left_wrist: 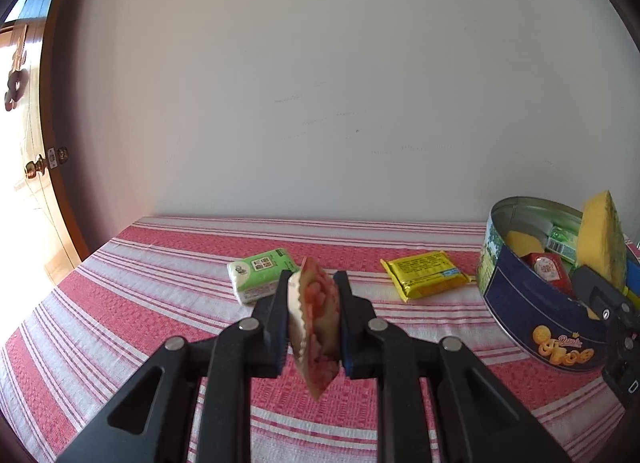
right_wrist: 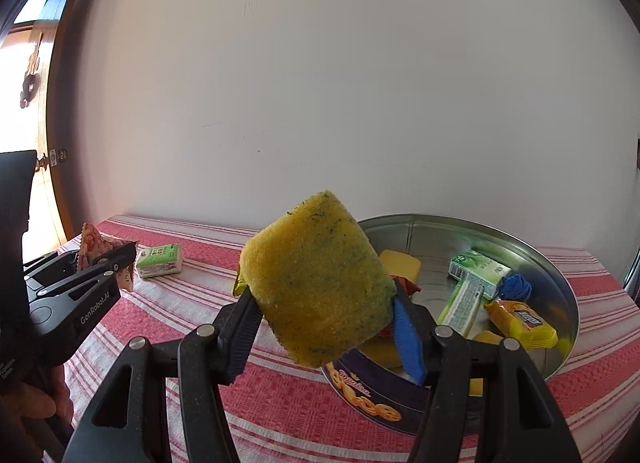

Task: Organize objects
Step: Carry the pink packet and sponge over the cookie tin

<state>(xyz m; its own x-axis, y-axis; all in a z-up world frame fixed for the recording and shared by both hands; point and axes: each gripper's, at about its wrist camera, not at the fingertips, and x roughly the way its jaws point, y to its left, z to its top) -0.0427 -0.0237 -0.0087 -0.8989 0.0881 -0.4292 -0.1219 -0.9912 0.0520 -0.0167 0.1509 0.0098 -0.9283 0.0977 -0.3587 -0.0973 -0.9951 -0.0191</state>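
My left gripper (left_wrist: 313, 317) is shut on a small red-and-cream snack packet (left_wrist: 316, 327), held above the striped tablecloth. It also shows at the left of the right wrist view (right_wrist: 105, 259). My right gripper (right_wrist: 322, 319) is shut on a yellow-green sponge (right_wrist: 320, 283), held over the near rim of a round blue cookie tin (right_wrist: 360, 403). The tin (left_wrist: 532, 303) holds several packets and a yellow sponge piece (right_wrist: 400, 263). A green tissue pack (left_wrist: 260, 273) and a yellow packet (left_wrist: 426, 275) lie on the cloth.
The table, under a red-and-white striped cloth (left_wrist: 120, 323), stands against a white wall (left_wrist: 320, 83). A wooden door with a brass knob (left_wrist: 34, 169) is at the far left.
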